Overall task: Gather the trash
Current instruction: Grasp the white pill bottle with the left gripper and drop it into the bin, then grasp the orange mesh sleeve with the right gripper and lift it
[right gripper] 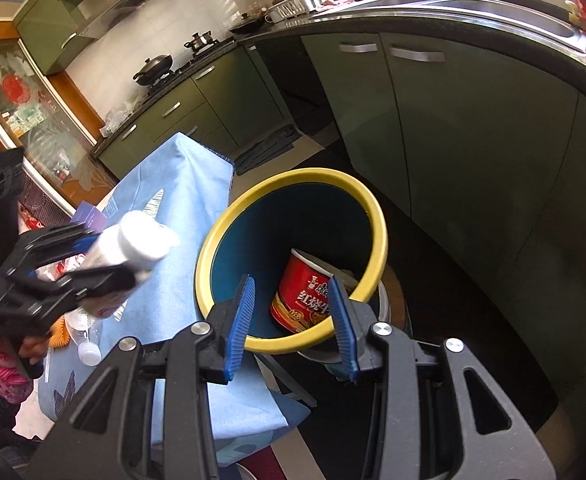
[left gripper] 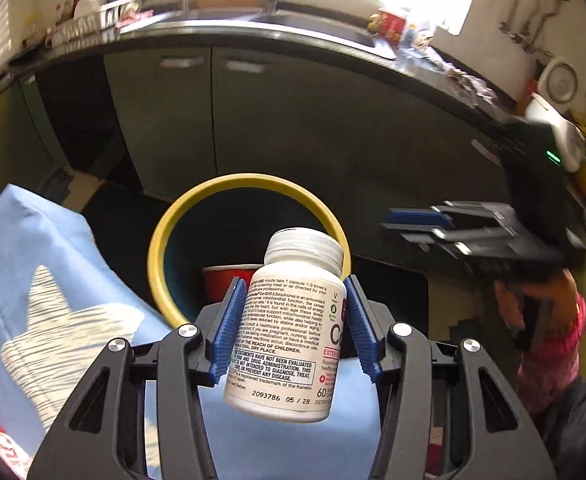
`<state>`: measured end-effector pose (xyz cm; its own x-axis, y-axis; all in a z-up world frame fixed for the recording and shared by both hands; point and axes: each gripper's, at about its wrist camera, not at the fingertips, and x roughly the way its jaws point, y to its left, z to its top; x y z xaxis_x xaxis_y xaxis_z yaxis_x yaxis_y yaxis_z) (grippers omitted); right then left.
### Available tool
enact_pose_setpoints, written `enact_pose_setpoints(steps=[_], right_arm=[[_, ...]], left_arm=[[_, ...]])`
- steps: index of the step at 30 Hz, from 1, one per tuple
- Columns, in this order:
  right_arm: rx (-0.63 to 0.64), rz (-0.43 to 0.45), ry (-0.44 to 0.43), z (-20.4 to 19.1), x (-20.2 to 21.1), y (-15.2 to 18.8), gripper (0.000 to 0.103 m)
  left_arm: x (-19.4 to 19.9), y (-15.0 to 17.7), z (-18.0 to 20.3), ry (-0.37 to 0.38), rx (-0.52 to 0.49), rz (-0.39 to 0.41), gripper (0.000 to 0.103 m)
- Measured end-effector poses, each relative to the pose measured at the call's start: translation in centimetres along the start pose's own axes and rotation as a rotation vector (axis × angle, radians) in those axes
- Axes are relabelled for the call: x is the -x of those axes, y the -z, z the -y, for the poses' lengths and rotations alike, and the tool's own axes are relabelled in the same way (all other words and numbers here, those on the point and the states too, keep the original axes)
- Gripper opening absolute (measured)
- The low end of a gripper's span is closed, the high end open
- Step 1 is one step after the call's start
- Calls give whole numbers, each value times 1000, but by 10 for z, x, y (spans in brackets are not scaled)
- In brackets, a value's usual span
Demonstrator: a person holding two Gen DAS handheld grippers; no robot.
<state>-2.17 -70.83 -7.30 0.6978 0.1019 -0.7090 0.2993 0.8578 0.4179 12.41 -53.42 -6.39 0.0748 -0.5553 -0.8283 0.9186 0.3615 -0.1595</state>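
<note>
A white pill bottle (left gripper: 289, 328) with a ribbed cap sits between the blue pads of my left gripper (left gripper: 293, 282), which is shut on it. It hangs over the near edge of a yellow-rimmed bin (left gripper: 157, 240) with a blue inside. A red instant-noodle cup (right gripper: 305, 300) lies at the bottom of the bin (right gripper: 377, 216). My right gripper (right gripper: 291, 284) stands open and empty over the bin's near rim. The right wrist view shows the left gripper (right gripper: 105, 256) blurred at the left, carrying the bottle (right gripper: 133, 244). The right gripper (left gripper: 401, 226) appears blurred at the right of the left wrist view.
A table under a light blue cloth (right gripper: 189, 184) stands left of the bin, with a clear plastic bottle (right gripper: 87, 344) and other litter on it. Green cabinets (right gripper: 453, 128) and a dark counter with a sink (left gripper: 317, 28) curve behind. A pink sleeve (left gripper: 553, 352) holds the right gripper.
</note>
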Motion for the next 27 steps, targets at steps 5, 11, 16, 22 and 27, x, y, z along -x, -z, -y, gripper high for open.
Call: enact_pose_setpoints(steps=[5, 11, 16, 22, 27], right_arm=[[-23, 11, -3, 10, 5, 4, 39], [-23, 5, -8, 11, 5, 7, 40], [-20, 1, -7, 9, 1, 7, 40], [6, -16, -9, -5, -5, 3, 40], [59, -34, -13, -32, -11, -3, 40]], left_arm=[[-41, -37, -3, -52, 68, 12, 61], [-46, -64, -16, -71, 169, 83, 85], [5, -39, -26, -85, 191, 170, 85], [99, 17, -28, -88, 188, 339, 86], [173, 79, -46, -168, 189, 434, 89]])
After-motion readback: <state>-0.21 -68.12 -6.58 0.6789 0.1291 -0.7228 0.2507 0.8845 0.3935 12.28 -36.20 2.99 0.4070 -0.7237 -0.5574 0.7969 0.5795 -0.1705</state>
